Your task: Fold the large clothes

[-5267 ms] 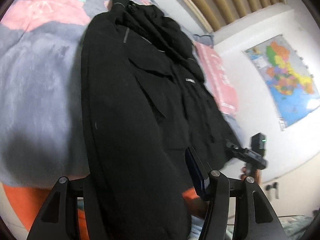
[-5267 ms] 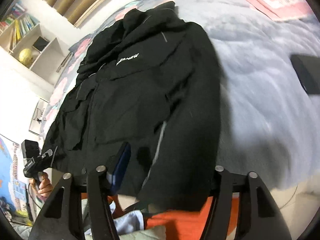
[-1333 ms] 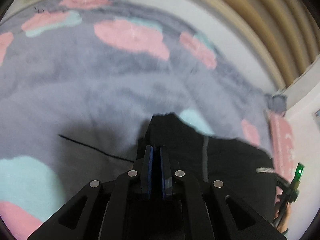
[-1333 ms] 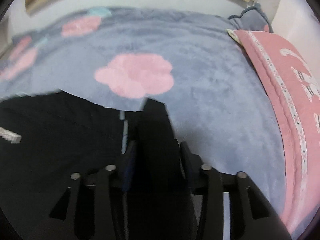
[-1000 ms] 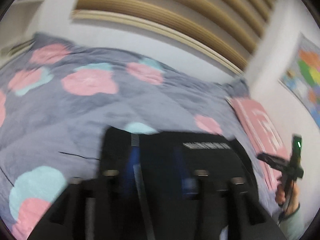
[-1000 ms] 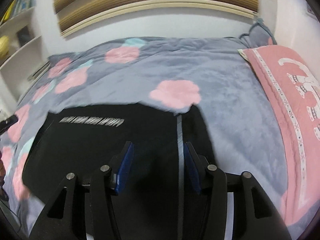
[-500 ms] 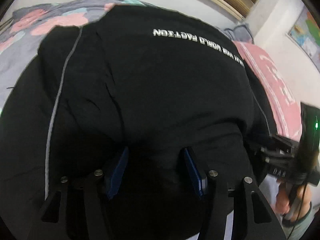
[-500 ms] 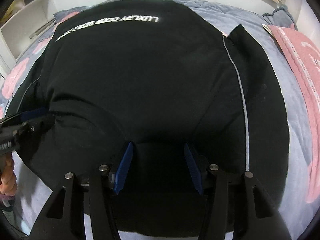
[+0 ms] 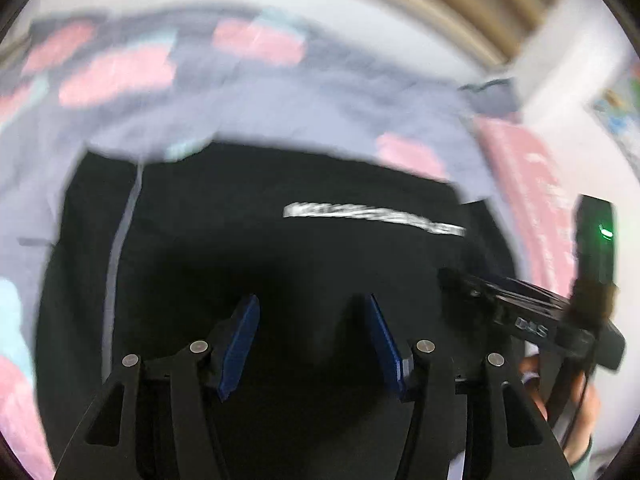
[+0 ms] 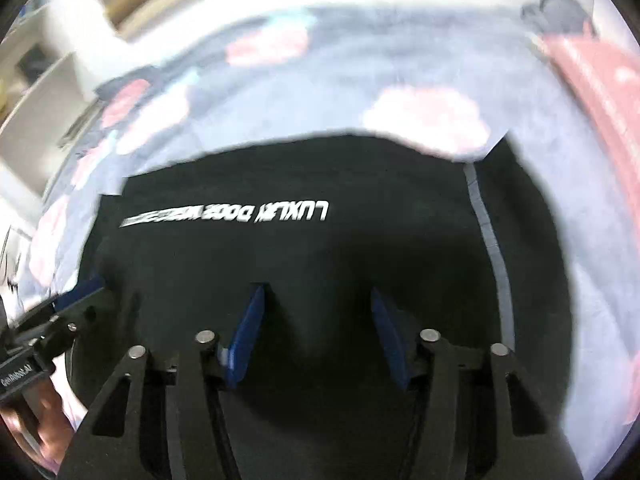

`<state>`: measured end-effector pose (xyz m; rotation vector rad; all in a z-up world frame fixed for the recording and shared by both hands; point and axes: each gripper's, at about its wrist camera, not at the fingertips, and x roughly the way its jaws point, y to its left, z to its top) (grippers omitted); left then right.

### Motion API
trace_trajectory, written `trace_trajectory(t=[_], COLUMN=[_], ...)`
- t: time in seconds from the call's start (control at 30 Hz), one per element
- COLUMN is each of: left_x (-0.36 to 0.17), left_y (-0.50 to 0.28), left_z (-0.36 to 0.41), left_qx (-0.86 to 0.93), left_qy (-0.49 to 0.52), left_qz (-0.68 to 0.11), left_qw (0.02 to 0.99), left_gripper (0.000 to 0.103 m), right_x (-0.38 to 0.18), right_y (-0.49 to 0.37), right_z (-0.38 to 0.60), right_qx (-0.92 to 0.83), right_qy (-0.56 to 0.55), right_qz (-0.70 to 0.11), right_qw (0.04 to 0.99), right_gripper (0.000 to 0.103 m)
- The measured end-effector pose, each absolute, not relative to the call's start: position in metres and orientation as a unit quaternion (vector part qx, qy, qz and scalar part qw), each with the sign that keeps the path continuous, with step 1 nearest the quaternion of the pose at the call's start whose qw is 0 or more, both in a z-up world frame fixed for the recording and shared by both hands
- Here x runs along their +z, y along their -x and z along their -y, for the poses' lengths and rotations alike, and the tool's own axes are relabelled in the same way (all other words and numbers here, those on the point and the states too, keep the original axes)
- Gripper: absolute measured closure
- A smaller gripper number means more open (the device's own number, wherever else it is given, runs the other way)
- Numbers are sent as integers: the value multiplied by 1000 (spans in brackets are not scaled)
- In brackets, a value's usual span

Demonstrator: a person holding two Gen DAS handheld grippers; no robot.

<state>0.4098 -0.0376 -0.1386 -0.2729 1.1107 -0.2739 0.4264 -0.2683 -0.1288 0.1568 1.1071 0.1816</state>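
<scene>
Black jacket is laid flat, folded, on bed w/ grey floral blanket. Left claw and right claw are held side by side just above it, both spread, nothing pinched.

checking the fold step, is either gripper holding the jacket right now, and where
Nothing is held: left gripper and right gripper both have open jaws above the black jacket.

Bed with grey plush blanket, pink flower patches. Folded black jacket lying flat on top. Pink pillow alongside.
</scene>
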Motion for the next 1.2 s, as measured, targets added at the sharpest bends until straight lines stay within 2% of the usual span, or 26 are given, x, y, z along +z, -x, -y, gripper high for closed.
trace_trajectory(t=[0.1, 0.17, 0.27, 0.4, 0.6, 0.77, 0.9, 1.2], left_x=[-175, -182, -168, -137, -112, -131, -176, -165], left_y=[-431, -436, -429, -378, -302, -271, -299, -278], left_z=[30, 27, 29, 7, -28, -39, -31, -21], left_qx=[-108, -99, -106, -144, -140, -106, -96, -77], left_qy=[141, 153, 127, 125, 121, 122, 116, 73], left_qz=[-545, -550, -544, -505, -461, -472, -516, -484], left_qw=[820, 815, 823, 842, 868, 866, 843, 869], left_gripper=[46, 47, 46, 46, 46, 46, 46, 46], right_x=[-150, -153, -140, -112, -96, -129, -169, -152], right_y=[-440, -439, -425, -371, -315, -307, -320, -302], right_z=[255, 248, 257, 296, 323, 317, 314, 318], right_qx=[66, 58, 73, 90, 70, 42, 32, 8], right_qy=[-31, -10, -26, -70, -44, 6, 14, 2], right_qz=[-531, -529, -514, -484, -476, -526, -540, -516], right_qw=[844, 847, 855, 868, 876, 850, 841, 856], right_gripper=[27, 27, 27, 26, 25, 25, 15, 12])
